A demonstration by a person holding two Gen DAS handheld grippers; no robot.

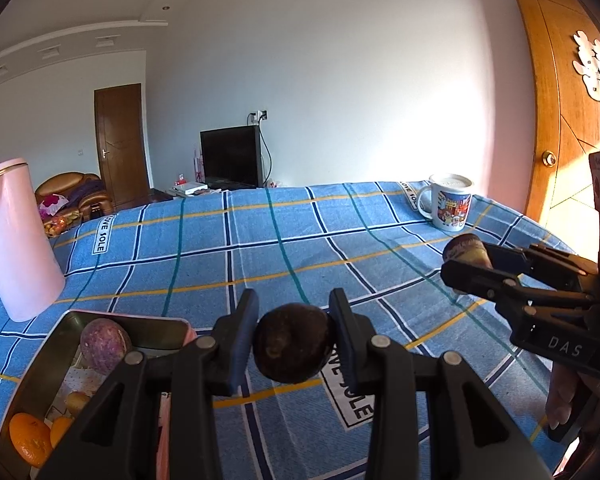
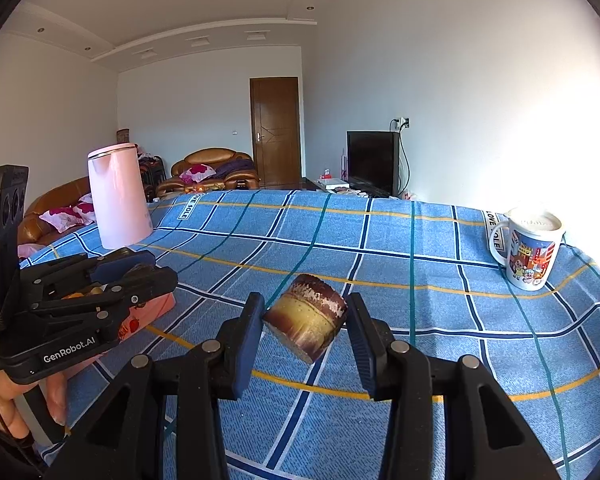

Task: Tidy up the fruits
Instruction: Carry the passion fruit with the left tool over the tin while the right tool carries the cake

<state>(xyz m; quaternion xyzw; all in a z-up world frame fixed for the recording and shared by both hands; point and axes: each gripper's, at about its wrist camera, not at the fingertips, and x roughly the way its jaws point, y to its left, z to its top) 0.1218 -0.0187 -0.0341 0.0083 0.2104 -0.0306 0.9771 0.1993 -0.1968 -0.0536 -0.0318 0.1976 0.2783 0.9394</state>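
At the far left of the left wrist view we see a metal tin (image 1: 40, 356) on the blue checked tabletop (image 1: 284, 240), holding a purple mottled fruit (image 1: 105, 345), a small yellowish fruit (image 1: 76, 402) and two oranges (image 1: 30, 436), with a pink kettle (image 1: 18, 240) standing behind it. Just right of the tin, our left gripper (image 1: 294, 342) pinches a dark brown round fruit (image 1: 294, 347) between its two blue pads, the fruit sitting squarely between the fingertips and raised clear of the cloth. The gripper points forward across the tabletop, roughly level, beside the tin's near right corner (from the right wrist view it sits low over the tin's pink edge).

Further right, our right gripper (image 2: 306, 324) pinches a cut chunk of fruit (image 2: 306, 318) with a yellow-brown side and a dark, flaky top. The chunk is tilted, touching both pads, and hangs above the cloth near the middle of the tabletop. In the left wrist view this gripper reaches in from the right edge, angled toward the centre, with the fingers of the hand (image 1: 560, 396) wrapped under its handle. A cartoon-printed mug (image 2: 530, 252) stands well apart at the far right corner.
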